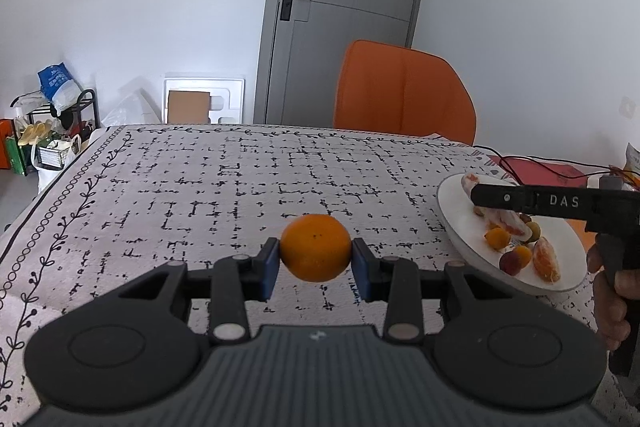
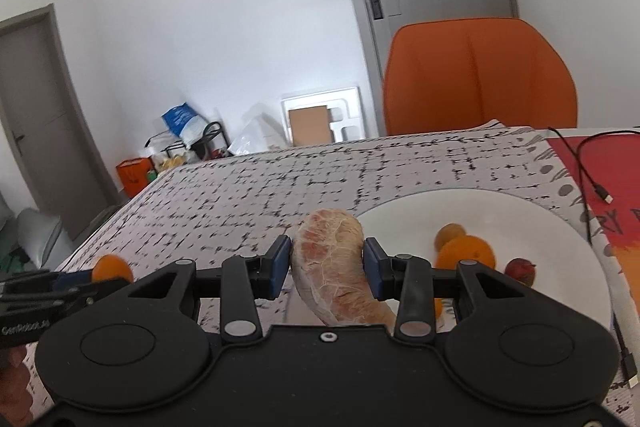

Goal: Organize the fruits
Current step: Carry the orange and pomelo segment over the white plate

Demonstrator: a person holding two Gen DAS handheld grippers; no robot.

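Note:
My left gripper [image 1: 315, 259] is shut on a whole orange [image 1: 316, 247] and holds it above the patterned tablecloth, left of the white plate [image 1: 456, 227]. My right gripper [image 2: 326, 263] is shut on a peeled grapefruit segment [image 2: 330, 263] at the plate's left rim [image 2: 384, 211]. The plate holds an orange segment [image 1: 546, 261], small orange fruits [image 2: 466, 253] and a small red fruit [image 2: 520, 270]. The right gripper also shows in the left wrist view [image 1: 480, 195] over the plate. The left gripper with its orange [image 2: 112, 267] shows at the left of the right wrist view.
An orange chair [image 1: 404, 95] stands behind the table's far edge. A red mat [image 2: 600, 187] with black cables [image 2: 588, 167] lies right of the plate. A grey door, boxes and a cluttered rack [image 1: 52, 131] stand beyond the table.

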